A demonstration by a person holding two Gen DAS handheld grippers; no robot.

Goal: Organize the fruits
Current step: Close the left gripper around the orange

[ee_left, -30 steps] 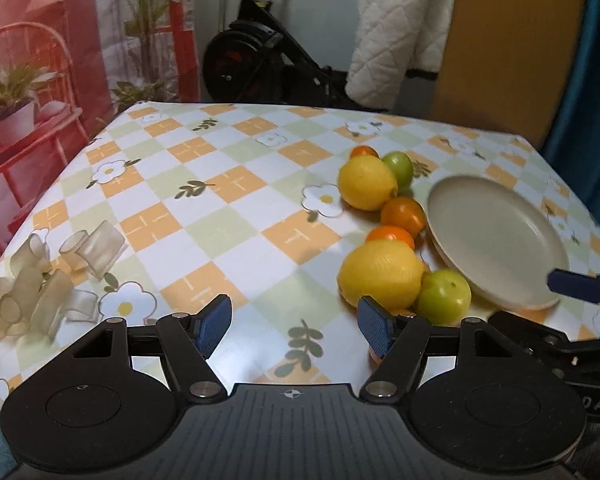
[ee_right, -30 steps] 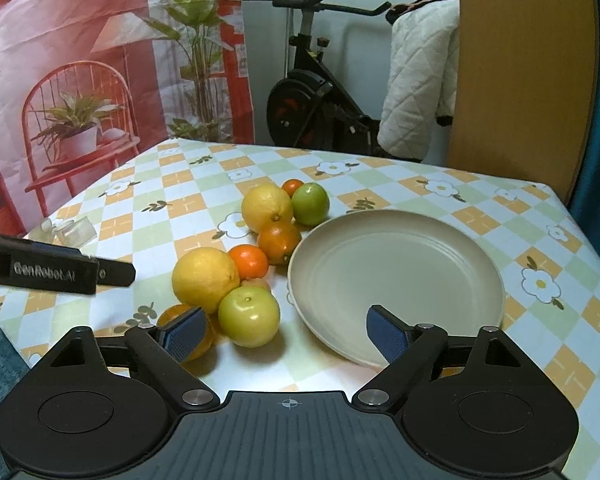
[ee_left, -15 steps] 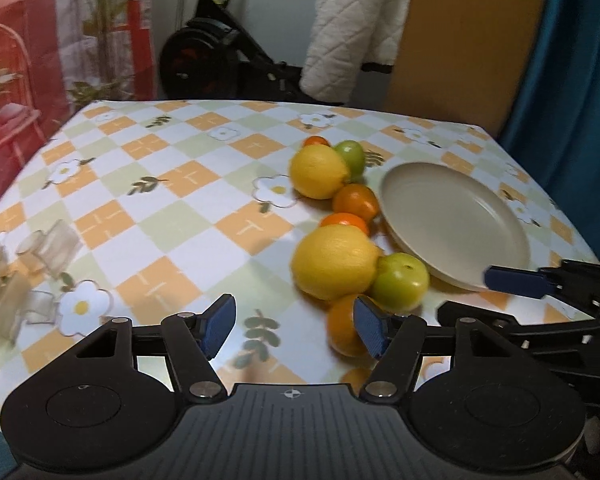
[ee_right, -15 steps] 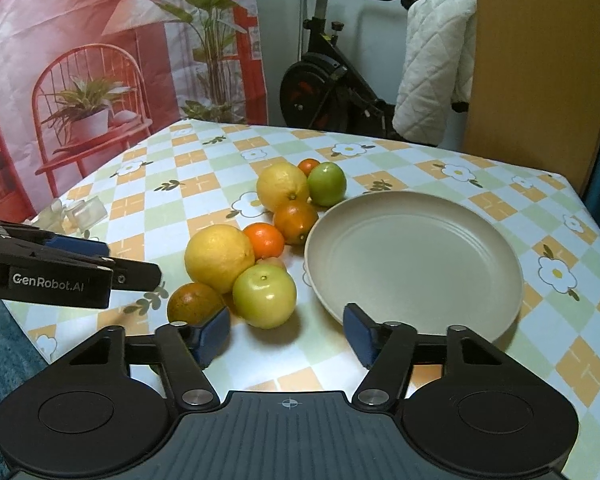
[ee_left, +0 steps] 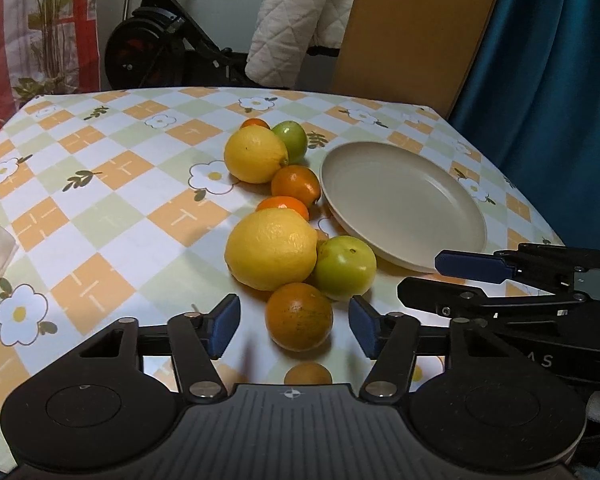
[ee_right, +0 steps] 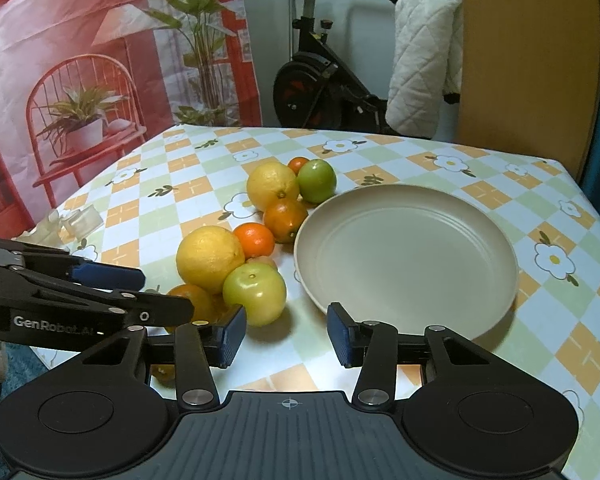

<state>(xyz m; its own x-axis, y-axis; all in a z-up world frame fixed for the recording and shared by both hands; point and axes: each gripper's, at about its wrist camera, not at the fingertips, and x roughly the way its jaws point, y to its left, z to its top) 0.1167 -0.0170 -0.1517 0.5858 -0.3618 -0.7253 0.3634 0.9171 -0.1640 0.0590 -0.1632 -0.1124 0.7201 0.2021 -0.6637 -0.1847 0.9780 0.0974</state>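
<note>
Yellow lemons, oranges and green fruit lie bunched on the checked tablecloth (ee_right: pixel 440 160) just beside the empty beige plate (ee_right: pixel 406 258), a speckled dark orange (ee_left: pixel 299 316) at the near end of the row, touching the large lemon (ee_left: pixel 271 247). The left gripper (ee_left: pixel 293 330) now frames that orange, where a second ago it looked over bare cloth beside the plate; its jaws have been closing yet stand clear of the rind. Close by the plate's near rim, the right gripper (ee_right: pixel 284 334) has also been narrowing, its jaws apart over bare cloth, a green fruit (ee_right: pixel 254 294) by its left finger.
</note>
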